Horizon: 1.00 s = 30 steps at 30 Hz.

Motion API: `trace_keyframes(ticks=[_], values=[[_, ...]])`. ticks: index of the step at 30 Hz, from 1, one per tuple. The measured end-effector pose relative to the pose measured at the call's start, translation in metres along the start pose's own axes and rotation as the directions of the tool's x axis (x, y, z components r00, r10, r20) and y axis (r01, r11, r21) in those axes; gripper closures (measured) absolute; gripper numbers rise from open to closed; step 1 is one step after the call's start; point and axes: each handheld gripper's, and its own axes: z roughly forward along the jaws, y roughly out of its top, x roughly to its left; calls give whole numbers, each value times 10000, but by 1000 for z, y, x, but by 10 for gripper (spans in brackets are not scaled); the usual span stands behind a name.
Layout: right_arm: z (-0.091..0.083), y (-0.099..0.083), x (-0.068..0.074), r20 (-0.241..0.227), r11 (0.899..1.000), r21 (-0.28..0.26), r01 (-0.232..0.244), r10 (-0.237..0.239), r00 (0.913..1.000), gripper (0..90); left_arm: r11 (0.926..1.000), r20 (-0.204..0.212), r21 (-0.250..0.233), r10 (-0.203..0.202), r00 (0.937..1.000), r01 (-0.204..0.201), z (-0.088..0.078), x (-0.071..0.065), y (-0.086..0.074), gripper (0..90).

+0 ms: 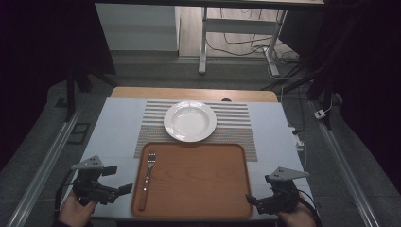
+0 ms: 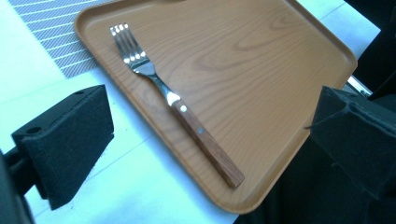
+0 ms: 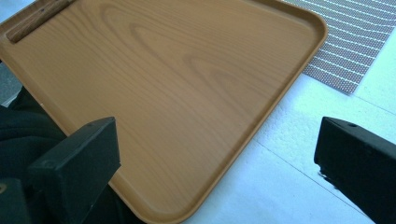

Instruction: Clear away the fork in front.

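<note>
fork mostly cut off, right gripper view

The left gripper sits low at the near left, held by the left hand, jaws spread wide and pointing inward. The right gripper mirrors it at the near right in the right hand, jaws likewise wide apart.

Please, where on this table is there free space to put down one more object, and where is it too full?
Most of the wooden tray is bare, right of the fork lying along its left side. The white table cover is free left and right of the striped mat. The mat's middle holds the white plate, whose near rim reaches the tray's far edge.
</note>
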Motion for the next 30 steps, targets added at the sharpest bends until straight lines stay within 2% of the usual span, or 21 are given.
trace_keyframes(ticks=[4, 10, 18, 21, 25, 30], values=[[0, 0, 0, -14, 10000, -17, -25, 25, 10000, 1, 9996, -89, -170, -230, 9997, 228, -8, 2, -8, 0], [0, 0, 0, -21, 10000, 15, -34, 34, 10000, 1, 9990, -353, -127, -428, 9985, 423, -17, 6, -19, 0], [0, -1, 0, -14, 10000, 27, -84, 84, 10000, 1, 9984, -972, 288, -457, 9942, 487, -21, 7, -30, 0], [0, -1, 0, 0, 10000, 53, -75, 75, 10000, 1, 9974, -1289, 578, -357, 9910, 434, -22, 6, -34, 0], [0, -1, 1, 11, 10000, 66, -74, 74, 10000, 1, 9942, -1586, 894, -451, 9863, 598, -23, 6, -38, 0], [0, 0, 0, 5, 9999, 132, -86, 86, 10000, 1, 9890, -1646, 1053, -857, 9826, 1039, -23, 9, -39, 0]])
